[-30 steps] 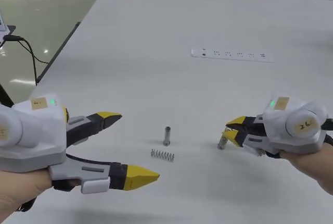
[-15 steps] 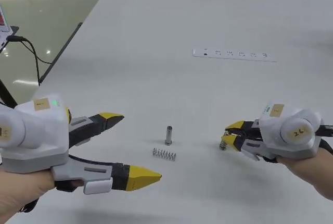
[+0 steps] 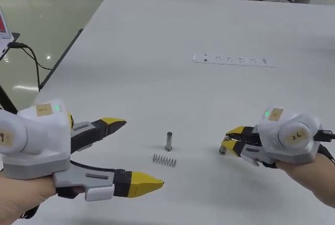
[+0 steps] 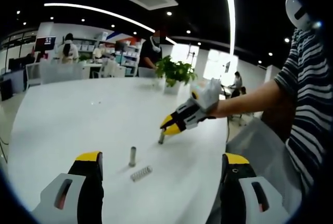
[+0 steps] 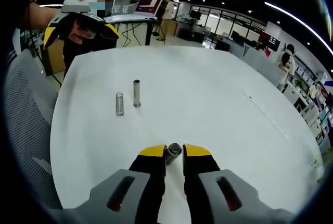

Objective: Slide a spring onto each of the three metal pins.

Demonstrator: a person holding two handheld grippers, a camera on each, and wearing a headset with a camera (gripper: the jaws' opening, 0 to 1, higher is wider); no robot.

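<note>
Centrally, left gripper (image 3: 141,153) jaws gape; right gripper (image 3: 229,139) clenches a sprung pin (image 5: 173,152), roomy table (image 3: 157,52) around.

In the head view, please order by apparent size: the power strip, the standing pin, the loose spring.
1. Power strip, largest, though farthest.
2-3. Loose spring and standing pin look about alike; I cannot rank them.

Left gripper (image 3: 143,153) has its jaws spread wide. Right gripper (image 3: 227,141), facing it, pinches a pin (image 3: 223,150) between near-closed jaws.
</note>
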